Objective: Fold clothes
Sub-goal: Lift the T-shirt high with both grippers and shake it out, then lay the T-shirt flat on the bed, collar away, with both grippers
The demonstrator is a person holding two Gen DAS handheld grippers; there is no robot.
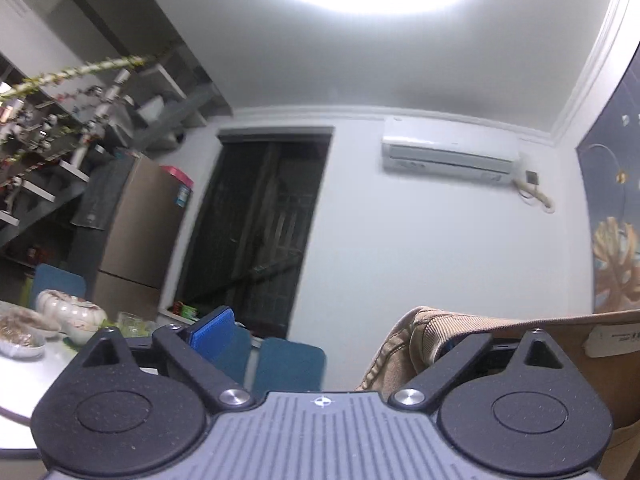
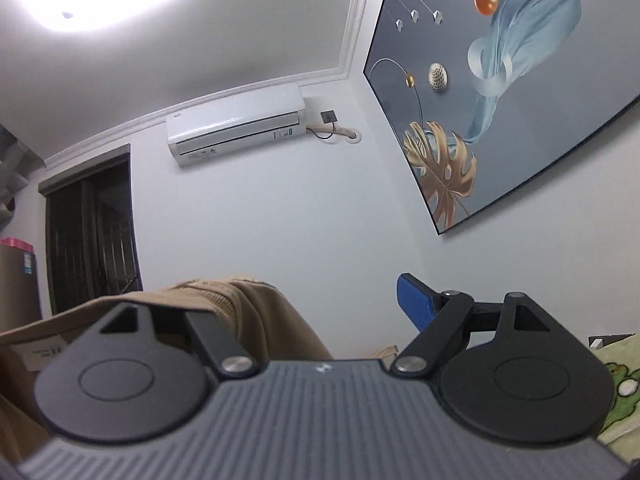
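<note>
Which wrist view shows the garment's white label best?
The left wrist view: the label on the tan garment is mostly exposed beside the gripper, though its print is unreadable. In the right wrist view the label is partly hidden behind the gripper housing.

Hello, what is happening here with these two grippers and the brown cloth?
A person is folding clothes with two handheld grippers. Both point up toward the wall and ceiling. The tan garment hangs over the right finger of the left gripper and over the left finger of the right gripper. Both jaws stand wide open, so nothing is clamped.
</note>
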